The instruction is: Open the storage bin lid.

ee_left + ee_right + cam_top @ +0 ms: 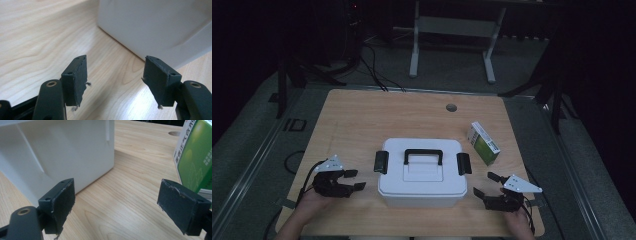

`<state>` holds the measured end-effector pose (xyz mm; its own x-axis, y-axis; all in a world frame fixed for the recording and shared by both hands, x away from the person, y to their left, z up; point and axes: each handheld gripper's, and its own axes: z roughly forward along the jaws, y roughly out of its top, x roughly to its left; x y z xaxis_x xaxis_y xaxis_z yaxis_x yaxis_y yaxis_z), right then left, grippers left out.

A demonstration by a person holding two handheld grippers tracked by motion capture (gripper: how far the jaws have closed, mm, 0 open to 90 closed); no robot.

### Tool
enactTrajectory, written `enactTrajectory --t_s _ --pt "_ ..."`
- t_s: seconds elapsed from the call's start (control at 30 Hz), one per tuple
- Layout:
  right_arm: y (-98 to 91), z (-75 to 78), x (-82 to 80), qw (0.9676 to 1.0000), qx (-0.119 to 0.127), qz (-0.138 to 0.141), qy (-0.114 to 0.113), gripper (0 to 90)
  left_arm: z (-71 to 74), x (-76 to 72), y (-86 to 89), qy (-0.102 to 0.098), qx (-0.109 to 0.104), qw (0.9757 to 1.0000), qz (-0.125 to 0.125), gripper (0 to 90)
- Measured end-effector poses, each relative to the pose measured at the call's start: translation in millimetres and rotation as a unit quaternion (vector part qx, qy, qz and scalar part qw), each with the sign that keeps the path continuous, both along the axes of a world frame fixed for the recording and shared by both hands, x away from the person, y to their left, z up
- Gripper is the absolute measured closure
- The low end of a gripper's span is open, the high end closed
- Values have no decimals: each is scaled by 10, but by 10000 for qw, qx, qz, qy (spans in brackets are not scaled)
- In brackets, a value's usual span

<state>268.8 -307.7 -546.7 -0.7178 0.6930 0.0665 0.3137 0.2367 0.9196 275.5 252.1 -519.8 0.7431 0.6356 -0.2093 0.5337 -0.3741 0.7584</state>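
Both sides of the white box (422, 172) on the table (362, 115) are flanked by the left gripper (353, 180) and right gripper (486, 184), each spread wide and empty, beside a green carton (483, 143).

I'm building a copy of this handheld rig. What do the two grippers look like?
Both the left gripper and the right gripper are black, each topped by a grey three-cornered plate, with a dark cable trailing back. Their jaws carry flat, dark, rectangular pads with frayed, worn edges. The forearms show no sleeves.
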Motion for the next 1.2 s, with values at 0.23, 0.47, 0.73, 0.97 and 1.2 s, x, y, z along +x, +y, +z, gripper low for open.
enactTrajectory --t_s 0.23,0.47,0.73,0.97,1.2 --pt "-36 -14 -17 10000 34 7 72 141 187 1 95 33 178 9998 -74 366" --pt "-38 -17 -12 9999 48 4 100 141 433 11 170 26 406 9989 -236 367" --pt "-56 -18 -16 9998 124 -14 121 141 723 21 211 4 683 9968 -419 367" --pt "-51 -19 -11 9998 113 21 141 141 773 43 166 161 1047 9926 -595 366" --pt "-49 -21 -7 9998 107 37 168 141 763 80 79 304 1508 9850 -783 366"
